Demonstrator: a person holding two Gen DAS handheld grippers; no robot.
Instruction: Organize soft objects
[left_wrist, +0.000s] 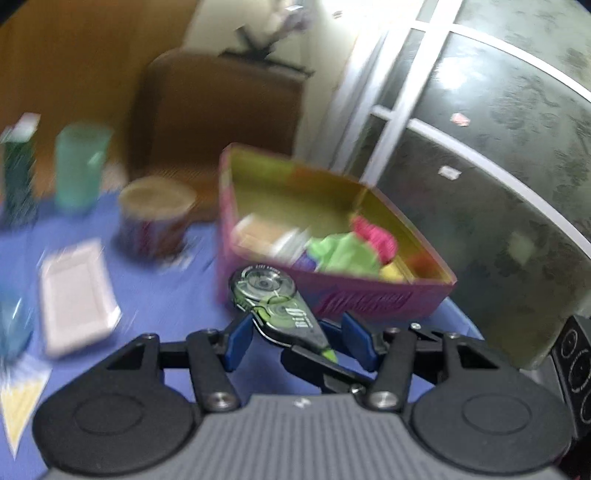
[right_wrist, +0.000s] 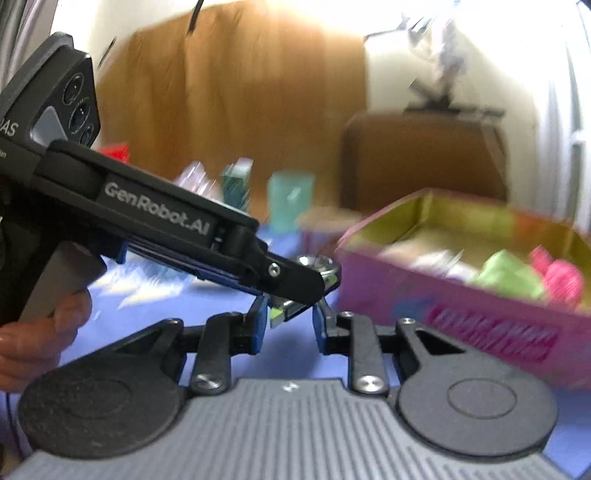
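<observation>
My left gripper (left_wrist: 295, 338) is shut on a grey and green correction-tape dispenser (left_wrist: 275, 301), held above the blue tablecloth just in front of the pink box (left_wrist: 332, 229). The box holds green (left_wrist: 341, 253), pink (left_wrist: 373, 236) and yellow soft pieces. In the right wrist view the left gripper (right_wrist: 310, 286) crosses from the left with the dispenser (right_wrist: 317, 267) at its tip, right above my right gripper (right_wrist: 288, 319), whose blue pads stand apart beside the dispenser's end. The pink box (right_wrist: 461, 314) lies to the right.
A patterned paper cup (left_wrist: 155, 218), a teal cup (left_wrist: 81, 166), a green carton (left_wrist: 18, 177) and a white tray (left_wrist: 75, 295) stand on the blue tablecloth (left_wrist: 162, 291) to the left. A brown chair (left_wrist: 221, 114) stands behind the table. A dark patterned door (left_wrist: 498, 166) is on the right.
</observation>
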